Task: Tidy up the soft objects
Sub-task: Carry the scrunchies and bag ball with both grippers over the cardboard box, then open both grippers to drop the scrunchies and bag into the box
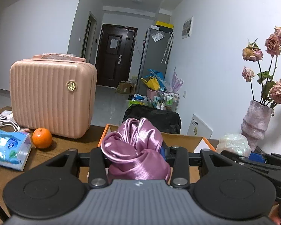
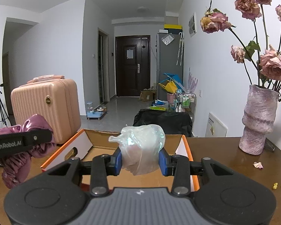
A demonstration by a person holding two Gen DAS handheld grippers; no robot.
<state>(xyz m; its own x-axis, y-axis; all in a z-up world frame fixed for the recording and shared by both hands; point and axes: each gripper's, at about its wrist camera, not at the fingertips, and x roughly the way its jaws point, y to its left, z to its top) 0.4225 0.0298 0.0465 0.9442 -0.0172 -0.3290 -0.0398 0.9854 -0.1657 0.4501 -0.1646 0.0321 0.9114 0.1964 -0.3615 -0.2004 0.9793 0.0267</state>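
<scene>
Left hand-held gripper (image 1: 135, 157) clamping satin bundle (image 1: 134, 150)

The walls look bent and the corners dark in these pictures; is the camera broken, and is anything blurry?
Left wrist view: fisheye lens curves walls, darkens corners; pink satin cloth sharp, with glare. Right wrist view: same bending; clear plastic bundle crisp, shiny.

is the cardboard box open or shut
Open. In the right wrist view the cardboard box shows its bare brown inner walls and floor, with its flaps turned outward and nothing covering the top.
</scene>
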